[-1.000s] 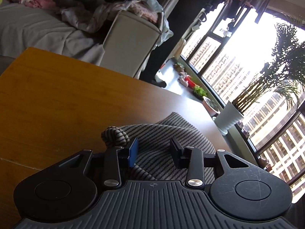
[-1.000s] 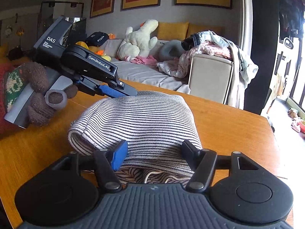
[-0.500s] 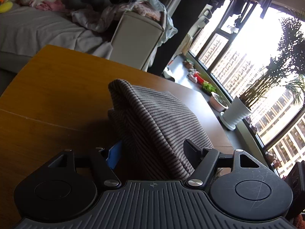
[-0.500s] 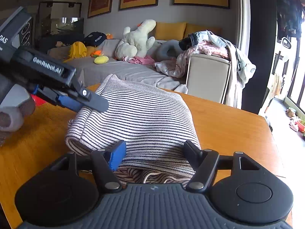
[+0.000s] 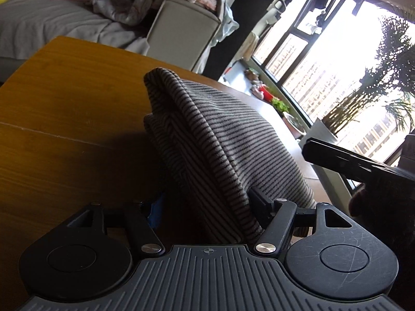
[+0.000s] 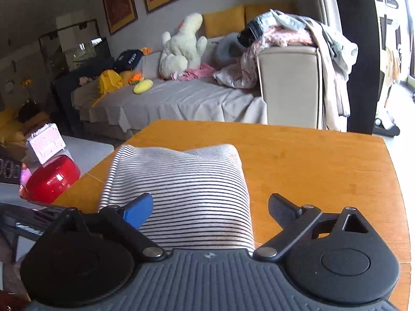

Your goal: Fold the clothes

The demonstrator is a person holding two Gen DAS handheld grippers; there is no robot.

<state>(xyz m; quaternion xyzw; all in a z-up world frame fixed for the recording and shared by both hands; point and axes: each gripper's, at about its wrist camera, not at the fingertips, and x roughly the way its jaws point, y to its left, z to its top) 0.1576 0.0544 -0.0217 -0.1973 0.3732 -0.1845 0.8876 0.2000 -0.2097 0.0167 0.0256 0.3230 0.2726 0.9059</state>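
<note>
A folded striped garment lies on the wooden table. In the left wrist view the garment rises as a thick folded stack between my fingers. My left gripper is open, its jaws either side of the stack's near end. My right gripper is open over the garment's near end, the blue pad above the cloth and the black finger over bare table. The right gripper's body shows at the right of the left wrist view.
A grey sofa with a white plush toy and a heap of clothes stands beyond the table's far edge. A red bowl sits left of the table. Windows and potted plants lie to the right.
The right gripper has lifted and tilted down over the garment's near end. The left gripper has left the right wrist view and now sits close at the stack's end.
</note>
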